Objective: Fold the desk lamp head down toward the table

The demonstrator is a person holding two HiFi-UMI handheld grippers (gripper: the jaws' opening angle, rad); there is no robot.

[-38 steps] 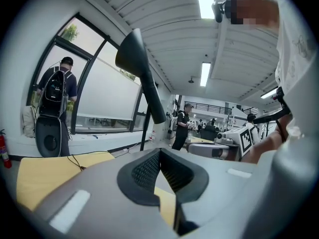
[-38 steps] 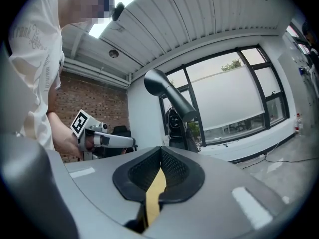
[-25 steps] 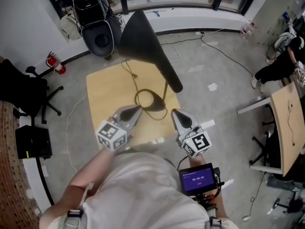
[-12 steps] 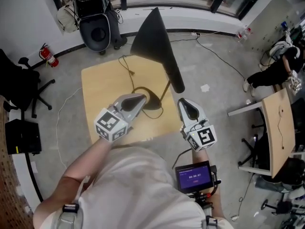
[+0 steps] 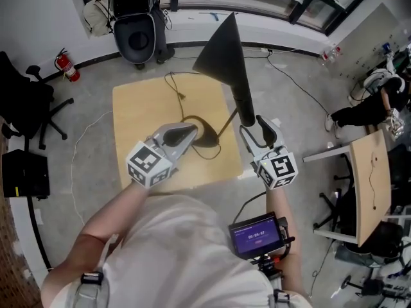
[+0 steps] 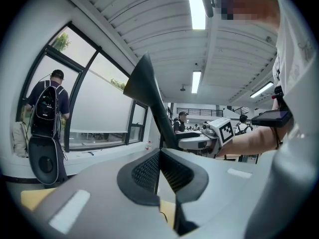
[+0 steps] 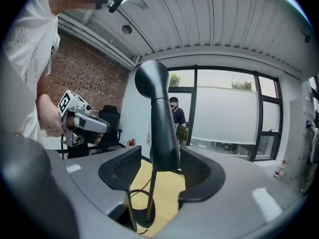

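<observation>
Above the wooden table (image 5: 138, 108), the lamp head (image 5: 226, 53) stands raised, its wide cone toward twelve o'clock and its narrow end at about two o'clock of the lamp base (image 5: 204, 135). By my reading the fold is not yet begun. Your right gripper (image 5: 257, 128) has just been spreading its jaws, which now stand wide on either side of that narrow end without pressing it. Your left gripper (image 5: 191, 132), at nine o'clock of the base, is pressed together on nothing. What's left: grip the head and swing it down.
</observation>
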